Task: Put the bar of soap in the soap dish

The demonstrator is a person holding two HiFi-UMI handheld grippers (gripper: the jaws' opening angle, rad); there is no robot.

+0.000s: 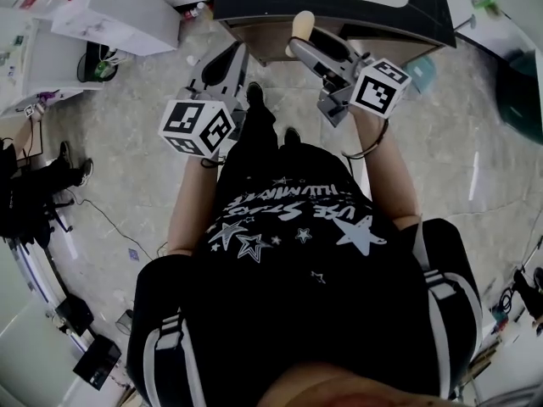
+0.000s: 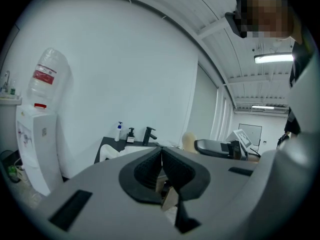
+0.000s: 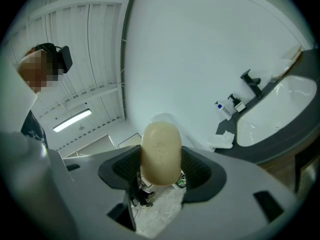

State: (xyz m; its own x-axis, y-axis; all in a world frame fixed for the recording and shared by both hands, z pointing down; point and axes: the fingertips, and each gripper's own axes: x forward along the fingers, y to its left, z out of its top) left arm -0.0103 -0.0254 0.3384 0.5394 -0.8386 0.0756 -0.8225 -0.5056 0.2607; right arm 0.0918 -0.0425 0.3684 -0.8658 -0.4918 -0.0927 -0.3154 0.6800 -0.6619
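Note:
My right gripper point(image 1: 300, 39) is shut on a cream oval bar of soap point(image 1: 302, 24), which stands on end between the jaws point(image 3: 161, 153). It is held out in front of the dark sink counter point(image 1: 424, 11). My left gripper point(image 1: 229, 58) hangs lower and to the left, its jaws shut on nothing point(image 2: 161, 152). In the left gripper view the right gripper point(image 2: 220, 148) shows with the soap point(image 2: 189, 140) at its tip. I cannot make out a soap dish in any view.
A white basin point(image 3: 280, 109) is set in the counter, with a black faucet point(image 3: 250, 81), a pump bottle point(image 3: 225, 109) and a white cloth point(image 3: 222, 139). A water dispenser point(image 2: 37, 129) stands left of the counter. White cabinets point(image 1: 110, 11) and floor cables point(image 1: 102, 219) lie to the left.

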